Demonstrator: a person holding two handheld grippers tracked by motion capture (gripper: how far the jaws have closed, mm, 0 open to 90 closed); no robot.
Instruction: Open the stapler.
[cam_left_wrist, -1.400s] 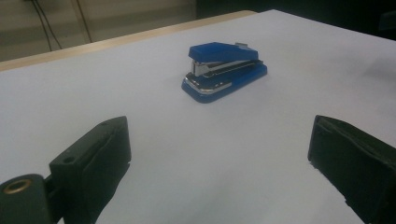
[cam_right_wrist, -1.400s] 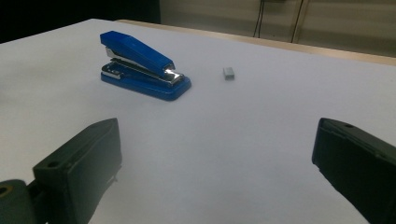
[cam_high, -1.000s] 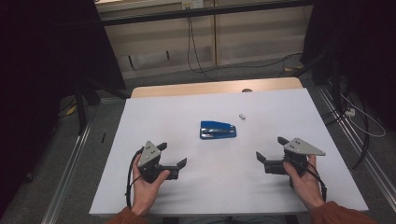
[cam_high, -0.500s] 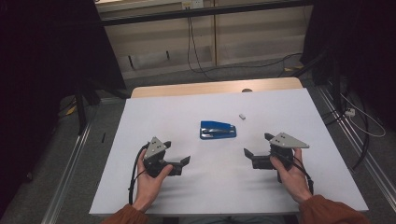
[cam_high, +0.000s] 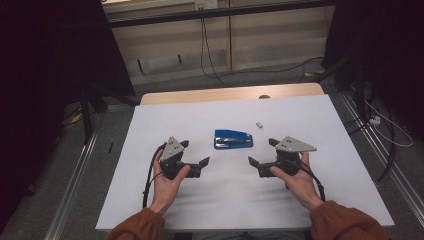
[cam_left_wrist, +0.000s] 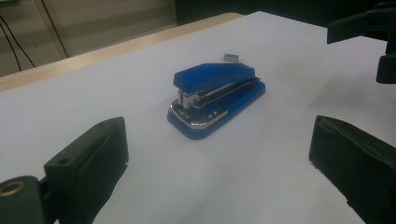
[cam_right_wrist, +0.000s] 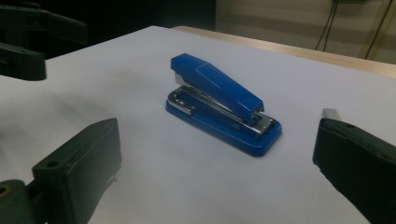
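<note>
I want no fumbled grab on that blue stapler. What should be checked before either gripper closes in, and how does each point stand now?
1. Left gripper jaws apart: ok, wide open in the left gripper view.
2. Right gripper jaws apart: ok, wide open.
3. Stapler lies flat and closed on the white table: ok.
4. Stapler free of both grippers: ok, it lies beyond them, untouched.
5. Path clear: ok; the small grey piece lies past the stapler, apart from it.
6. Stapler centred between the jaws: ok in the left gripper view and the right gripper view.
</note>
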